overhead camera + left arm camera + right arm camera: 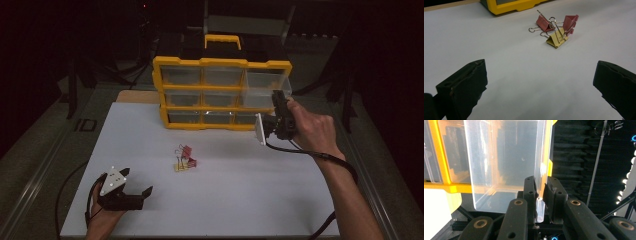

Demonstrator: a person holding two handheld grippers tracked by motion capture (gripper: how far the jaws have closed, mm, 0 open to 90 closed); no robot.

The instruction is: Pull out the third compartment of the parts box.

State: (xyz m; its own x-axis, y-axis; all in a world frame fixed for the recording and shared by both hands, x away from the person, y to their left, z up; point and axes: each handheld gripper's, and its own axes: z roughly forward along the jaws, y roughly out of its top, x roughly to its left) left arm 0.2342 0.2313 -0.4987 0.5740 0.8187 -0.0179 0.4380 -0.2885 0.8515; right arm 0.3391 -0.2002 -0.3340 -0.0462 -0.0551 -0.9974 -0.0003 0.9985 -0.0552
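Clear drawer [506, 162] wall pinched by raised right tongs [540, 192], left tongs [131, 186] wide open, empty, low on table [240, 200]

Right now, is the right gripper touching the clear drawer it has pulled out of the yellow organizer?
Touching. The right gripper view shows the right gripper closed on the front wall of the clear drawer, one pad on each side of the plastic, no gap.
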